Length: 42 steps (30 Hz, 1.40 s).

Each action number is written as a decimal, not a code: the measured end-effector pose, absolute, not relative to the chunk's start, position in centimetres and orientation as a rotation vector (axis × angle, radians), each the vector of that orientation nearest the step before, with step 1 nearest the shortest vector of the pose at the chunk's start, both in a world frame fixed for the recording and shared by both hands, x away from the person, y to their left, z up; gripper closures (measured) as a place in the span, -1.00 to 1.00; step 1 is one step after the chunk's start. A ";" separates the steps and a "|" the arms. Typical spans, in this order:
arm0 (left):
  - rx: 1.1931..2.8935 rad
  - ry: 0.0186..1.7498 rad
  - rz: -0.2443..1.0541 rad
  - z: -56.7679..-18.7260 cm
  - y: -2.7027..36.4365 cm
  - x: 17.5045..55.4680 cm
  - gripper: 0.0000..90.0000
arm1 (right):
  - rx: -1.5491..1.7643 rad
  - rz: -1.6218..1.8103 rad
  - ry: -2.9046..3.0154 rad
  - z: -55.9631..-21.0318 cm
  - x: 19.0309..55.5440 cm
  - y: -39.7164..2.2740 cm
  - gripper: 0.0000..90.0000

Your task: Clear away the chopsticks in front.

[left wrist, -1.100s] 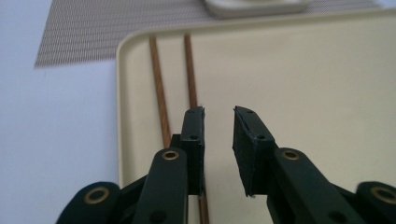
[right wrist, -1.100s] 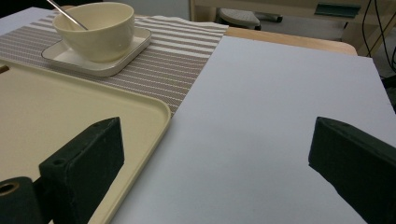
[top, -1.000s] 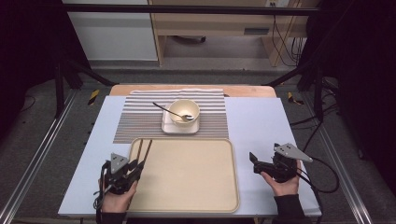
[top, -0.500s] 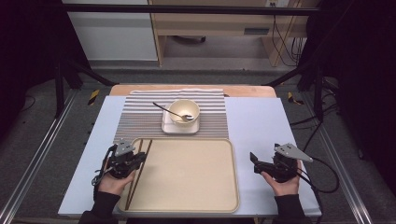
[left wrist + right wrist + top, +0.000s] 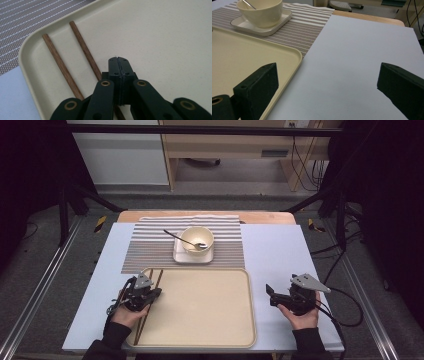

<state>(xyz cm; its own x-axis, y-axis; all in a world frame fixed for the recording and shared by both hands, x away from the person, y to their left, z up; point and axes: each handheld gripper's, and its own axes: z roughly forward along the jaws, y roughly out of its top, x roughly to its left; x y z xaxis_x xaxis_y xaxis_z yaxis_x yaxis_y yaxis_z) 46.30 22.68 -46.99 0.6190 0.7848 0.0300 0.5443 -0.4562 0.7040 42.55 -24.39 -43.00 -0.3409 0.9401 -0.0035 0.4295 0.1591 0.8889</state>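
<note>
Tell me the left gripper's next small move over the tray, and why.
Probably open its fingers. The left gripper is shut with nothing between them, poised over the tray right beside the nearer of the two chopsticks; it must open before it can straddle one.

Left gripper (image 5: 118,60): jaws pressed together, nothing between them, tips over the cream tray (image 5: 162,37). Two wooden chopsticks (image 5: 83,51) lie on the tray, running toward 11 o'clock, apart from each other. Striped placemat (image 5: 27,17) beyond the tray's corner at 10 o'clock.
</note>
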 end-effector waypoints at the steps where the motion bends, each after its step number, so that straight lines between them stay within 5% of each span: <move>1: 2.171 1.051 0.462 -47.0 22.8 46.4 0.99 | 1.300 1.126 1.859 -43.0 42.6 -24.4 -0.91; 42: 2.093 1.119 0.515 -46.4 24.3 46.3 0.90 | 1.296 1.131 1.848 -42.9 42.5 -24.5 -0.91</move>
